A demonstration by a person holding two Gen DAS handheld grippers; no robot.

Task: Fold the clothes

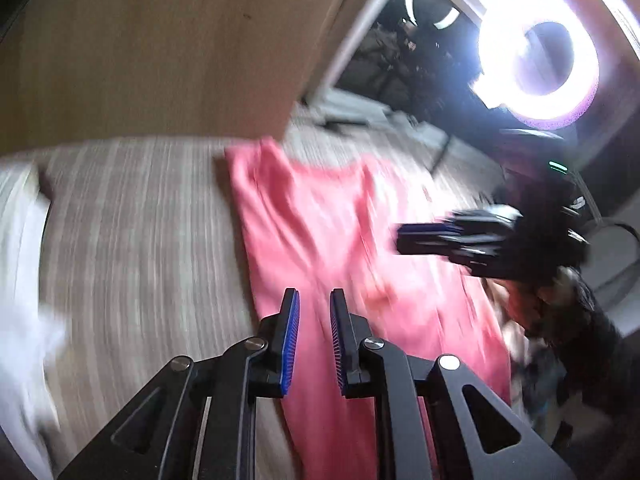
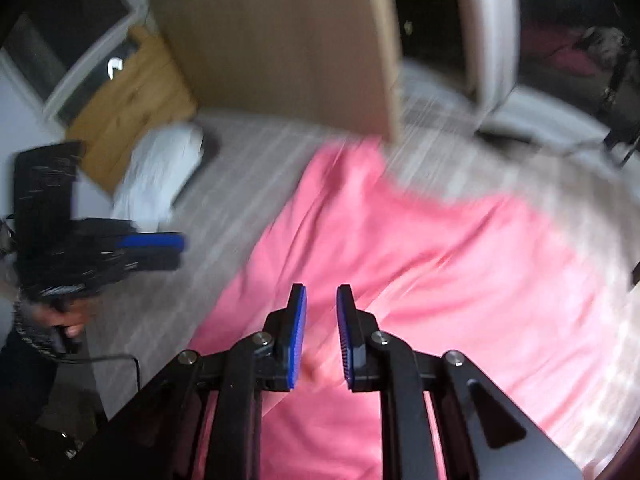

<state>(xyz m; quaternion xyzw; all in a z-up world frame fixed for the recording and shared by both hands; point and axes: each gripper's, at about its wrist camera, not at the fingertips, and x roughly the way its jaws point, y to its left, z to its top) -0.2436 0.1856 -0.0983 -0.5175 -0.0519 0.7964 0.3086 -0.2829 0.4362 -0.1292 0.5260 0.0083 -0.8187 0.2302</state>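
White pillow (image 1: 24,248) sits far left on the striped bedspread (image 1: 140,220), wooden headboard (image 1: 160,40) behind it. Left gripper (image 1: 314,300) hangs over the near-left part of the pink garment (image 1: 320,220), jaws slightly spread, nothing between the blue pads (image 1: 290,340). Garment lies flat on the bed, roughly centre, long axis running away toward the headboard. Right gripper (image 1: 416,236) hovers over the garment's right side; in its own wrist view (image 2: 321,300) the jaws are parted, empty, pink cloth below them. Can't tell if either touches the fabric, since both views are motion-blurred. Ring light (image 1: 538,58) glares at far right, beside a dark window (image 1: 400,40).
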